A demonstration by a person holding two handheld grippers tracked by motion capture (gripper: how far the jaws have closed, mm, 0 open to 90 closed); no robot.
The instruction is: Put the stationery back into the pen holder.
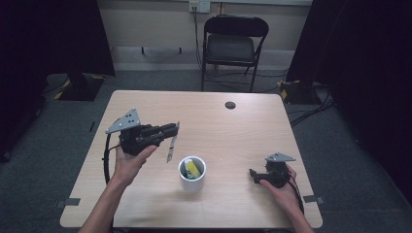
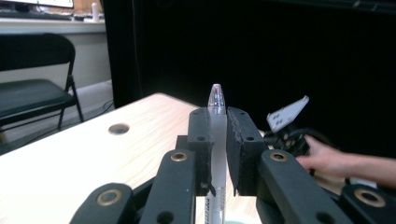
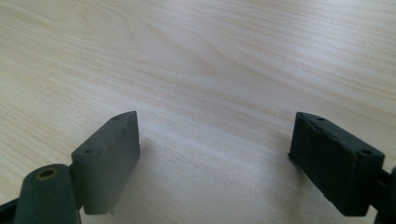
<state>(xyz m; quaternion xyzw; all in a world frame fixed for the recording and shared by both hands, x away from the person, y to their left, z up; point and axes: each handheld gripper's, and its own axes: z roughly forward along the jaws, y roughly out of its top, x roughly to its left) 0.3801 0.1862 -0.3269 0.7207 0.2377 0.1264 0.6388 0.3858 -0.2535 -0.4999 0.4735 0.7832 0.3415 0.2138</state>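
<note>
The left gripper [image 1: 171,130] has its jaws clenched on a slim clear-barrelled plastic pen [image 1: 170,147], which hangs upright above the light wooden bench [image 1: 243,131], just left of the white round cup [image 1: 193,175] that already holds a yellow item [image 1: 193,168]. The right gripper [image 1: 252,174] rests near the bench's right edge with its jaws released and nothing between them. The pen is pinched near one end, so it could swivel, strike the cup's rim and tip it, since nothing steadies the cup.
</note>
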